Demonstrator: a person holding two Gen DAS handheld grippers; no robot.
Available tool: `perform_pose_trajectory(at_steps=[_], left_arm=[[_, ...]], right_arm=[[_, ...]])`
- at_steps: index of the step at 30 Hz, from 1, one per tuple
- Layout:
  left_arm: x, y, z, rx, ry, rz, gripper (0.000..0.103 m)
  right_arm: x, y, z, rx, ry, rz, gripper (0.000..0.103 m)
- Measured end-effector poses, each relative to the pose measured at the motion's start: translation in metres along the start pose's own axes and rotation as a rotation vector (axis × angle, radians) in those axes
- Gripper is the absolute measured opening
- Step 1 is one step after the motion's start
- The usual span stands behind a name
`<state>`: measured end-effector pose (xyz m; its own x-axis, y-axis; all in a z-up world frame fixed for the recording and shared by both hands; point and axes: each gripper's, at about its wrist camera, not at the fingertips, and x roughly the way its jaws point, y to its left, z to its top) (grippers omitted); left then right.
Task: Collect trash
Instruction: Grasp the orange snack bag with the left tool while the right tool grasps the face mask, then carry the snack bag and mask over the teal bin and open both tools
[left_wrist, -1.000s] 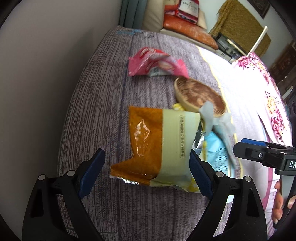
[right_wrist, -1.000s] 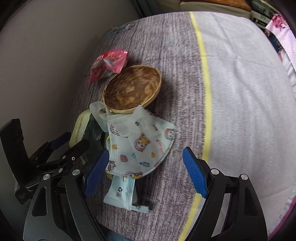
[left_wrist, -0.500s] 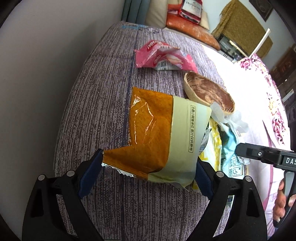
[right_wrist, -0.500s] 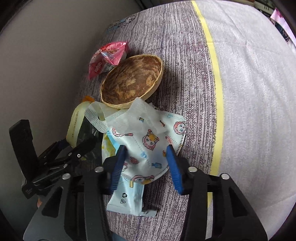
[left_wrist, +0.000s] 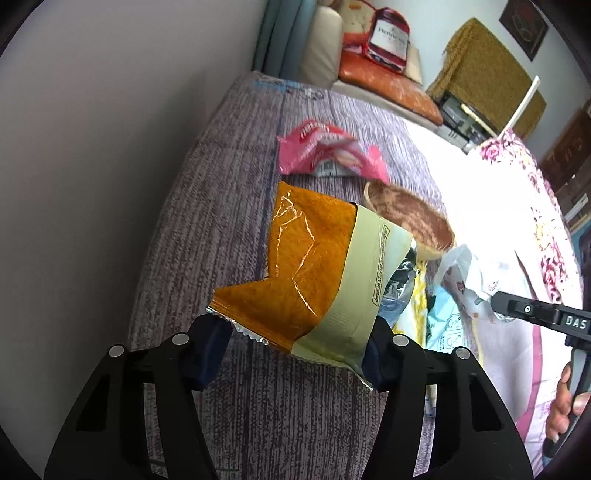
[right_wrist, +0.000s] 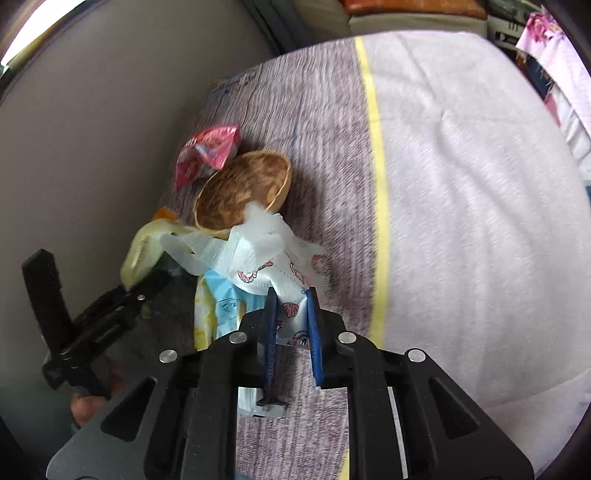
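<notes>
Clenching on two pieces of litter at once, both grippers are working the pile by the bed's (right_wrist: 461, 184) left edge. The left gripper (left_wrist: 295, 354) has just been closing and now grasps the orange and cream snack bag (left_wrist: 317, 280) by its bottom seam, pads pressing its two lower corners, so the bag stands up, tilted, off the purple striped cover; holding the crimped seam makes sense, since it is the stiffest part of a floppy foil bag. The right gripper (right_wrist: 291, 325) has likewise just been closing, and its jaws pinch the lower edge of the cartoon-print face mask (right_wrist: 273, 266), bunching the fabric between the pads, probably because a flat soft sheet can only be picked up by gathering a fold. The mask's loose upper part drapes toward the woven bowl (right_wrist: 240, 192), which sits just beyond it and looks like the place for the trash. A pink wrapper (right_wrist: 207, 155) lies behind the bowl, nearer the bed's left edge, not yet collected. A pale blue packet (right_wrist: 229, 306) remains flat under the mask
</notes>
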<state>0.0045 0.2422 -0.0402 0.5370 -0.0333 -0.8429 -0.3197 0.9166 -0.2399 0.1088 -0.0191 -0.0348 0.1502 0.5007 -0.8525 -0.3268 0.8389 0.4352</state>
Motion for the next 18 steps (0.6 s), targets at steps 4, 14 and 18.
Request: perform_pose_trajectory(at_steps=[4,14,18], left_arm=[[-0.017,0.005,0.005,-0.027,-0.031,-0.008,0.060],[-0.040,-0.022,0.011,0.002,-0.063,-0.053,0.060],[-0.038,-0.048,0.011,0.048,-0.053,-0.078,0.060]], right_arm=[[-0.014,-0.010,0.001,0.018,-0.024,-0.010,0.014],[-0.052,-0.028,-0.001,0.052,-0.119,0.017,0.014],[-0.068,-0.042,-0.002,0.078,-0.162,0.007,0.014]])
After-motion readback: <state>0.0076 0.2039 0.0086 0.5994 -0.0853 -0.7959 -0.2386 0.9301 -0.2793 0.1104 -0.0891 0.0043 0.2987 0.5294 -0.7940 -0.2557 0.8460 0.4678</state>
